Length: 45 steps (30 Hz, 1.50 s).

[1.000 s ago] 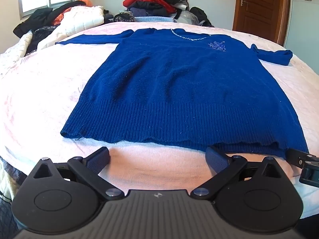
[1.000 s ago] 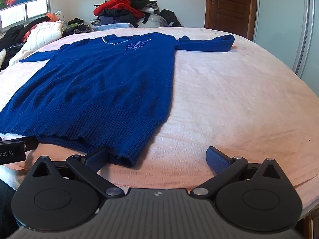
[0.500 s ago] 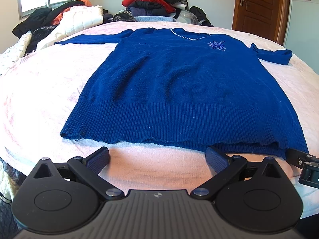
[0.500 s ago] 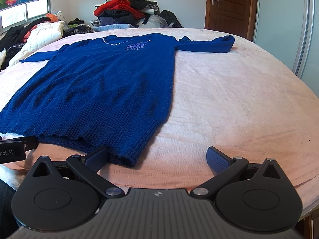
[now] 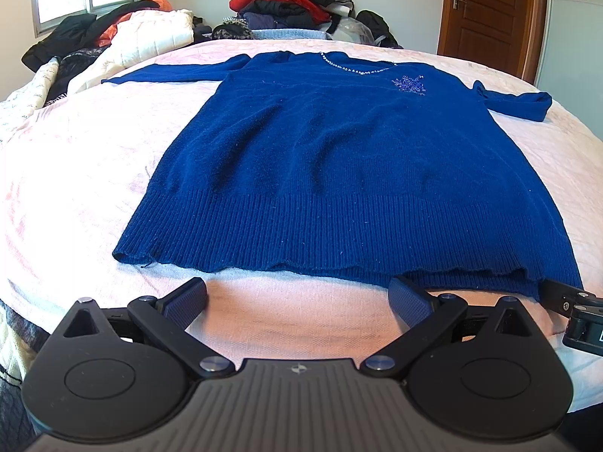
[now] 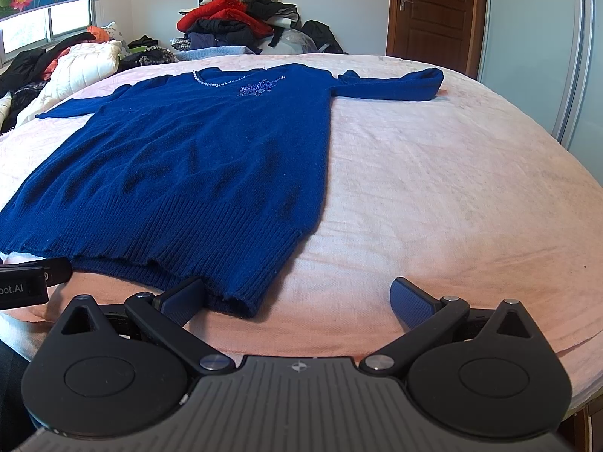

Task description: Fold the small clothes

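Note:
A dark blue knit sweater (image 5: 339,165) lies flat, front up, on the pink bed (image 5: 75,173), hem toward me and both sleeves spread out. It also shows in the right wrist view (image 6: 188,173). My left gripper (image 5: 297,295) is open and empty, just short of the hem near its middle. My right gripper (image 6: 297,297) is open and empty at the hem's right corner; its left finger (image 6: 184,297) is at the hem's edge. The right gripper's tip shows at the left wrist view's right edge (image 5: 573,309).
A pile of clothes (image 5: 290,3) is stacked beyond the bed's far side. A white quilt and dark garments (image 5: 113,45) lie at the far left. A wooden door (image 5: 490,15) stands at the back right. Bare pink sheet (image 6: 452,188) lies right of the sweater.
Both grippers have barely moved; the views have shifted very slightly. The sweater lies as before.

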Available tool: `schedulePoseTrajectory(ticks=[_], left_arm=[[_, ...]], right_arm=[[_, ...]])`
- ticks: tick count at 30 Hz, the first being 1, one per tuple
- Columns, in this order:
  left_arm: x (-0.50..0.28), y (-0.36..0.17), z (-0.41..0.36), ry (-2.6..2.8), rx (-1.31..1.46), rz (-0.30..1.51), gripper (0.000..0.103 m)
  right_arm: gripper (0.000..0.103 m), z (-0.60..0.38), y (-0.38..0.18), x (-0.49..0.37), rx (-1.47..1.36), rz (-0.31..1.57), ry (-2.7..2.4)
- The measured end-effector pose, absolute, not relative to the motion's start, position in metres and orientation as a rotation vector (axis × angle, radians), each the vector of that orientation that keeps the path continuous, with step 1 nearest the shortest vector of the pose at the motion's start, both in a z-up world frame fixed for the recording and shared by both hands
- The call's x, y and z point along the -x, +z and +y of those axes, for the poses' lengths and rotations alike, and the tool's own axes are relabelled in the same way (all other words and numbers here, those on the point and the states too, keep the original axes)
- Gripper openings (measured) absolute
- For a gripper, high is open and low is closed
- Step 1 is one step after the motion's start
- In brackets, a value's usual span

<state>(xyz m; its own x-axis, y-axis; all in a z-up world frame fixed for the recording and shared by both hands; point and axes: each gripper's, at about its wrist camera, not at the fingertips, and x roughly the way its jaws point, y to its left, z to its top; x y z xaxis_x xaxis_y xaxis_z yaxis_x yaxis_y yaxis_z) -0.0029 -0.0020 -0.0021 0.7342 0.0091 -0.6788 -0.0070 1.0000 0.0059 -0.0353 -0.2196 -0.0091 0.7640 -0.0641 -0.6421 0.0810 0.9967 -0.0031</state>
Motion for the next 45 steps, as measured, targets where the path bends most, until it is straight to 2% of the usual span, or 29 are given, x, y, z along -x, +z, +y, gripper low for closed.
schedulePoseTrajectory(ticks=[29, 38, 45], left_arm=[[-0.003, 0.004, -0.003, 0.008, -0.029, 0.793, 0.103], [-0.004, 0.051, 0.002, -0.028, -0.084, 0.666, 0.103], [-0.054, 0.075, 0.009, -0.033, -0.068, 0.579, 0.103]], right_arm=[[0.103, -0.220, -0.006, 0.034, -0.017, 0.705, -0.073], [0.103, -0.233, 0.020, 0.032, 0.002, 0.616, -0.029], [0.102, -0.308, 0.051, -0.026, -0.221, 0.546, 0.038]])
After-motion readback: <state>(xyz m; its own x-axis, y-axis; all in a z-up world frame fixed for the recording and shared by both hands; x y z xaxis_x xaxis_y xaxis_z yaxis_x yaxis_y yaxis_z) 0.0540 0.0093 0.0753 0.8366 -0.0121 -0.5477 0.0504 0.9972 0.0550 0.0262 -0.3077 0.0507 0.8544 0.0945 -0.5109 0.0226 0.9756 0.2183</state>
